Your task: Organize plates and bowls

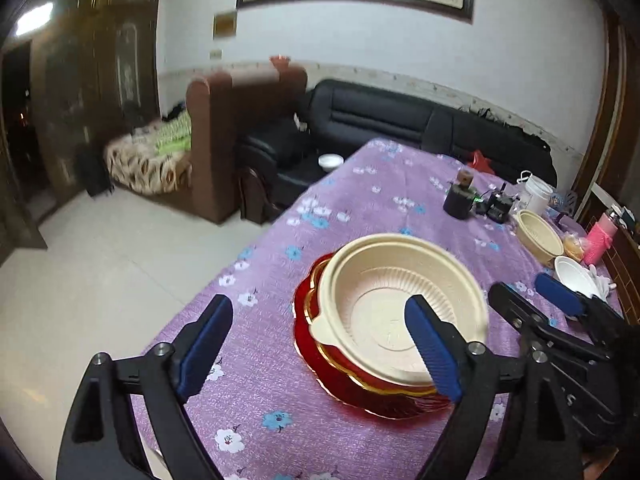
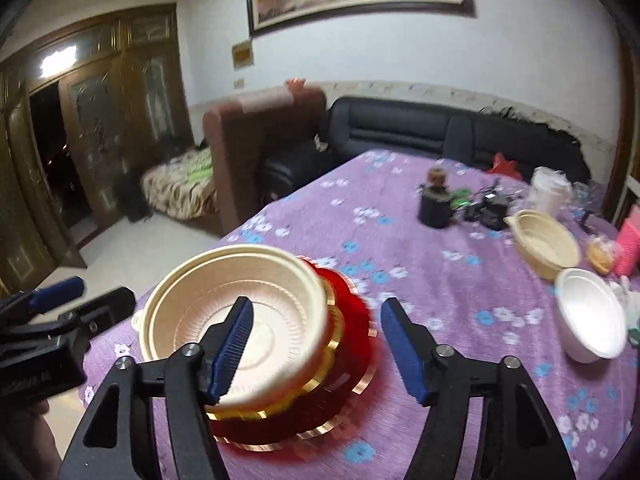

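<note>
Left gripper (image 1: 320, 344): jaws spread wide, nothing between them. Its right finger (image 1: 432, 352) overlaps the near rim of the cream bowl (image 1: 400, 308) in the left wrist view; cannot tell if it touches.

Right gripper (image 2: 320, 348): also wide open, holding nothing. Its left finger (image 2: 234, 348) sits in front of the bowl's interior, its right finger (image 2: 404, 348) is out over the tablecloth at 3 o'clock of the stack. Contact unclear, frame is motion-blurred.

Cream bowl sits nested on a stack of red plates with gold scalloped edges (image 2: 348, 360), near the table's front-left edge. Bowl is upright, ribbed inside.

Around the stack, on the purple floral tablecloth (image 1: 280, 380):
- 2 o'clock: second cream bowl (image 2: 546, 242), well apart.
- 3 o'clock: white bowl (image 2: 592, 316), near the right edge of the table.
- 1 o'clock: dark cylindrical container (image 2: 436, 204) with small black gear (image 2: 490, 210) just beside it, white tub (image 2: 550, 190) behind.
- Far right: pink bottle (image 1: 598, 238).

Beyond the table at 12 o'clock: black sofa (image 2: 420, 132), brown armchair (image 2: 240, 140).
</note>
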### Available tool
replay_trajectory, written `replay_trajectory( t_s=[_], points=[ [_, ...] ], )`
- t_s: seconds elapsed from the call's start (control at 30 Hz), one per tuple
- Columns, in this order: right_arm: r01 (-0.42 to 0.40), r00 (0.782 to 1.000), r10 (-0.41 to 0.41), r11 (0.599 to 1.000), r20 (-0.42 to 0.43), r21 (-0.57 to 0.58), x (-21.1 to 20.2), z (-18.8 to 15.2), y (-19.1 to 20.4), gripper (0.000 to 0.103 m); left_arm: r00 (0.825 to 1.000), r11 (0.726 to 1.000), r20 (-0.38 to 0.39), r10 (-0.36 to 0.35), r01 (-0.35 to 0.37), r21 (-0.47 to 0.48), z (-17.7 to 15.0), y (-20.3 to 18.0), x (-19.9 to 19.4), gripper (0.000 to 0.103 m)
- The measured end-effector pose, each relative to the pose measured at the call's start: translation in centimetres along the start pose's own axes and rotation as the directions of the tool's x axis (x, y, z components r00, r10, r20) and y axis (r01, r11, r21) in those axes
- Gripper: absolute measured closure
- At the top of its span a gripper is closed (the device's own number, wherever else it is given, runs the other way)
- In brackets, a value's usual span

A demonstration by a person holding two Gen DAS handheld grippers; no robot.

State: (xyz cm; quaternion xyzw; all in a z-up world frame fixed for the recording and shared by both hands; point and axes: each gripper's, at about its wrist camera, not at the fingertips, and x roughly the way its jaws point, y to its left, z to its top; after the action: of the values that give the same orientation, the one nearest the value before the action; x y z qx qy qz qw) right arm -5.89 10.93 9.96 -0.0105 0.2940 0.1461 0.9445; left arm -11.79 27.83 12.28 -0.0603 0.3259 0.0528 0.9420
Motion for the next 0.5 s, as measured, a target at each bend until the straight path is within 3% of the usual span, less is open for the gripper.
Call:
replay_trajectory(
  t_s=[0.17,0.5],
  points=[
    [0.045,0.998,-0.046,0.999,0.032,0.017,-3.3,-1.7,-2.6,0.02,0.999,0.997,0.017,-0.051,0.05,0.052,-0.9,-3.0,-2.1,0.015],
    [0.115,0.993,-0.118,0.985,0.016,0.13,-8.1,-5.9,-9.1,0.019,0.998,0.98,0.062,-0.028,0.015,0.198,-3.2,-9.4,-4.8,0.015]
  ],
)
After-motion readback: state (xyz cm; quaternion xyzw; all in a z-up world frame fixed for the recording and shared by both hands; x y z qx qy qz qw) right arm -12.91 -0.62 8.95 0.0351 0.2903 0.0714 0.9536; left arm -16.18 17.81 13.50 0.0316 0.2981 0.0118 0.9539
